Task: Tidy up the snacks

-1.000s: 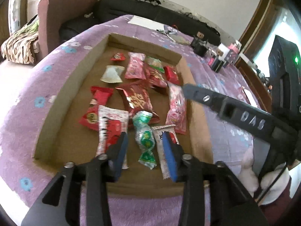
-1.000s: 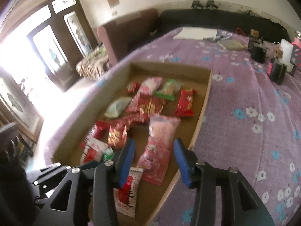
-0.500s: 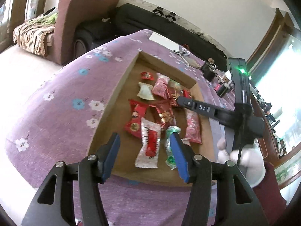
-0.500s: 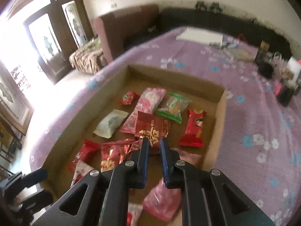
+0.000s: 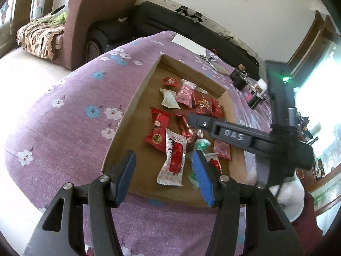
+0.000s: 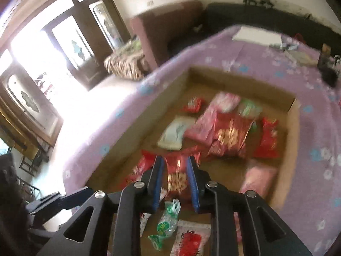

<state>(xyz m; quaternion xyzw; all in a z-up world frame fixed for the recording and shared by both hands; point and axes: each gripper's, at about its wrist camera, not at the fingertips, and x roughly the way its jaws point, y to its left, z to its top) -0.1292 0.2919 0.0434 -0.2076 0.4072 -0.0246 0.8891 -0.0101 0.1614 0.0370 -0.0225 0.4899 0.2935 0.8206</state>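
A shallow cardboard tray (image 5: 136, 98) on a purple flowered cloth holds several snack packets. My left gripper (image 5: 164, 177) is open and empty above the tray's near edge, with a white-and-red packet (image 5: 173, 160) between its fingers in view. My right gripper (image 6: 173, 181) hangs over the tray's middle, jaws narrowly apart, with a red-and-gold packet (image 6: 177, 175) seen between them; the view is blurred and I cannot tell if they touch it. The right gripper also shows in the left wrist view (image 5: 198, 122) reaching in from the right. A green wrapped candy (image 6: 168, 221) lies below it.
A dark sofa (image 5: 191, 34) and a brown armchair (image 5: 89, 17) stand beyond the table. Small bottles and dark objects (image 5: 240, 79) sit on the cloth past the tray's far right corner. A white sheet (image 6: 255, 36) lies at the far end.
My left gripper pulled back and up from the tray and opened wider. My right gripper narrowed from wide open, then parted slightly, and moved left over the red-and-gold packet.
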